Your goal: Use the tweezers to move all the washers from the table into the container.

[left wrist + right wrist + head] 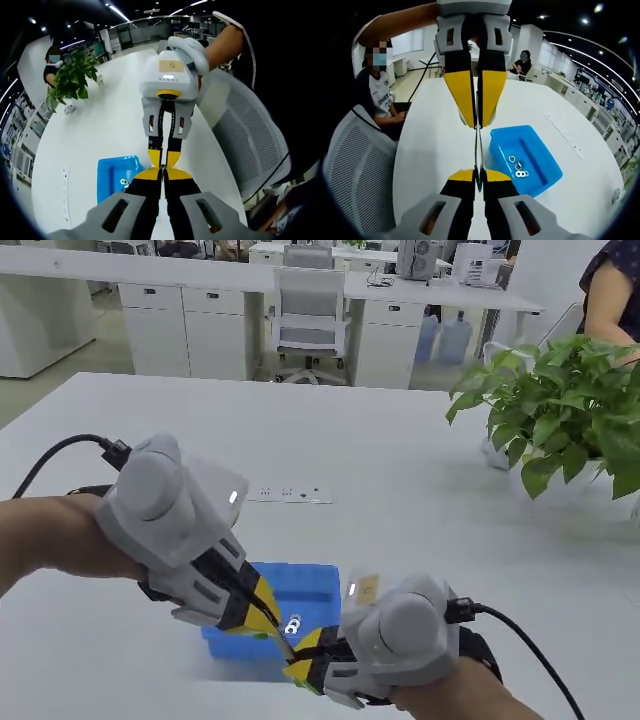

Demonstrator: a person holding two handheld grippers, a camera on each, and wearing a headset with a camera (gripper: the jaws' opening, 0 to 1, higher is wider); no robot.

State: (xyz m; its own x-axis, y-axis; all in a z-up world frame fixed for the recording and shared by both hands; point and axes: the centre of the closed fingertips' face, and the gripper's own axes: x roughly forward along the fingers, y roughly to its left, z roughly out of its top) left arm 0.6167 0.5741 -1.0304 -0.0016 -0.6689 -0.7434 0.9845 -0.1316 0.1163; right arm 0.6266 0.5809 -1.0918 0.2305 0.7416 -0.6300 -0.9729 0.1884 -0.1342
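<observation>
A blue container (310, 590) sits on the white table (400, 470) below both grippers, with several washers (292, 625) lying in it. Thin metal tweezers (477, 150) span the short gap between the two grippers. My left gripper (268, 625) comes down from the left and is shut on one end of the tweezers (163, 165). My right gripper (300, 658) faces it from the lower right, shut on the other end. In the right gripper view the container (540, 150) and washers (517, 167) lie just right of the right gripper (478, 176).
A potted plant (560, 410) stands at the table's right edge. A flush socket strip (288, 495) lies mid-table. A mesh chair (355, 165) and a seated person (380, 100) are beside the table. Desks and an office chair (308, 310) stand beyond.
</observation>
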